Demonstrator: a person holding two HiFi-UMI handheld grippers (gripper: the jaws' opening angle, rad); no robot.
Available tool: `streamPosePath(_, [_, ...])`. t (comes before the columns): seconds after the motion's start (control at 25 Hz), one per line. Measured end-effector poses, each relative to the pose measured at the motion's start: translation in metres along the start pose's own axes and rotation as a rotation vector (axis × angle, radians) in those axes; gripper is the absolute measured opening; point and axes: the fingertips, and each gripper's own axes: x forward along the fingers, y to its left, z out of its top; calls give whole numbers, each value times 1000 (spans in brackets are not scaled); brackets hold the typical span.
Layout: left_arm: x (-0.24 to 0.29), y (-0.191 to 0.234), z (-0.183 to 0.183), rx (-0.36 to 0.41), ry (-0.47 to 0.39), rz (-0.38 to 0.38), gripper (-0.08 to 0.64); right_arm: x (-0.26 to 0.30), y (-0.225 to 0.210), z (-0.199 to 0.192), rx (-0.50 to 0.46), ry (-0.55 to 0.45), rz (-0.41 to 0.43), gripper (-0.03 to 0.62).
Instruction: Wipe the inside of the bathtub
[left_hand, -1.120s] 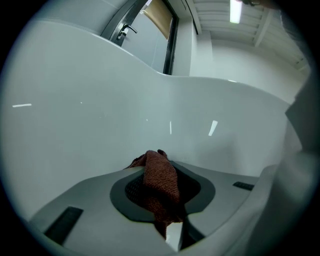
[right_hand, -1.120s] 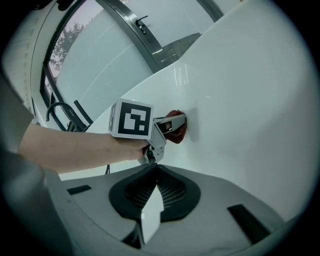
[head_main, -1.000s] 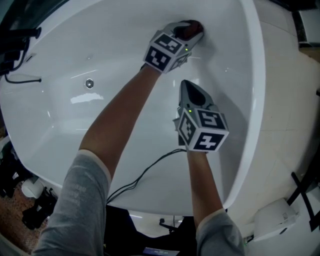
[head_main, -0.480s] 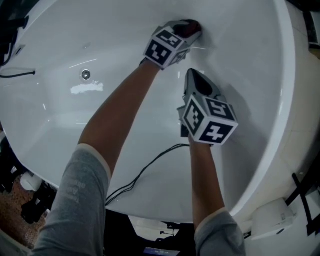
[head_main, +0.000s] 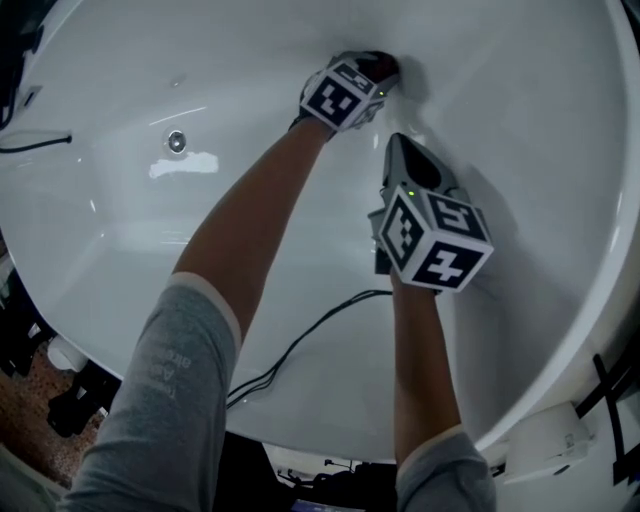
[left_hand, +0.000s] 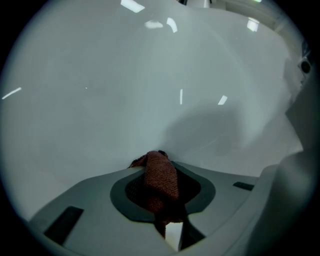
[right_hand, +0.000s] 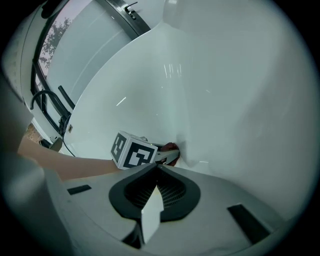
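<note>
We look from the head steeply down into the bathtub (head_main: 120, 250), with the left gripper (head_main: 383, 72) at the far end of our view. The left gripper view sits tight against the bathtub's side, facing along its jaws past the cloth (left_hand: 161, 175). The right gripper view, set farther back, faces the same side. It shares the left gripper (right_hand: 172, 150) with the head view.

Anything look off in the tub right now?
Nothing spilled or damaged. The left gripper is shut on a reddish cloth against the tub wall; the right gripper is shut and empty. Only oddity: a black cable trails across the tub's near side.
</note>
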Motion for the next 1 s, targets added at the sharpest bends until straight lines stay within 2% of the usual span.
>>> streamPosePath(0.16, [12, -9, -28, 81, 115, -41, 89, 2, -3, -7, -18, 17, -4, 6])
streamPosePath(0.32, [13, -6, -52, 186, 237, -37, 89, 6, -4, -12, -25, 29, -13, 6])
streamPosePath(0.4, [12, -10, -69, 190, 283, -57, 89, 8, -3, -14, -39, 40, -15, 6])
streamPosePath(0.48, [11, -16, -79, 171, 286, -81, 89, 10, -1, -16, -60, 53, -19, 6])
streamPosePath(0.72, [4, -18, -89, 232, 298, -73, 89, 13, -3, -26, -112, 98, -60, 6])
streamPosePath(1.0, [-23, -70, -134, 290, 340, -132, 89, 4, 2, -42, -111, 144, -63, 6])
